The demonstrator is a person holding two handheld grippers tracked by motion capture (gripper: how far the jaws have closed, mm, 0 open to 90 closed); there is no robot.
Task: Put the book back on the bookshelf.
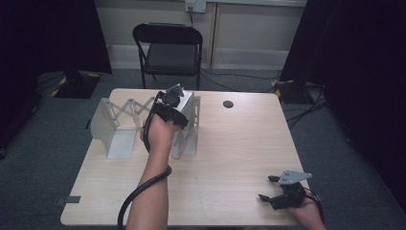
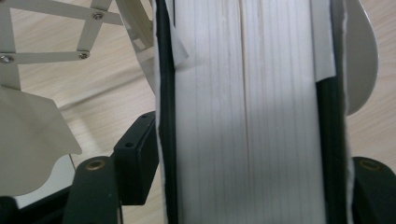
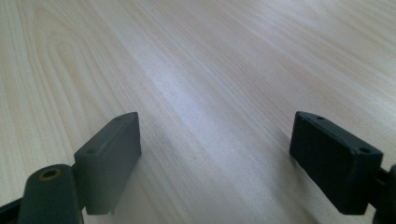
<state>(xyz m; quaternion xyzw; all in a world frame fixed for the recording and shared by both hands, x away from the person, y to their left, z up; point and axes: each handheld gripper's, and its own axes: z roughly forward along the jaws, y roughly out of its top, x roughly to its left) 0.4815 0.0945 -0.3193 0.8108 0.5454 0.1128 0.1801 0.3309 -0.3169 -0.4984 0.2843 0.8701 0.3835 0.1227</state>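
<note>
1. No readable text, label, brand, number or sign in any of the views.
2. Book (image 2: 243, 116) held in left gripper (image 1: 173, 106): page edges only, nothing printed on them.
3. Table (image 1: 230, 158): plain wood grain, unmarked.

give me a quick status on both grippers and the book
Left gripper shut on book at expandable book rack. Right gripper open, empty, over bare table. Nothing in the way.

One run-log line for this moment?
left tongs: shut on book | expandable book rack: on table | right tongs: open, empty
</note>
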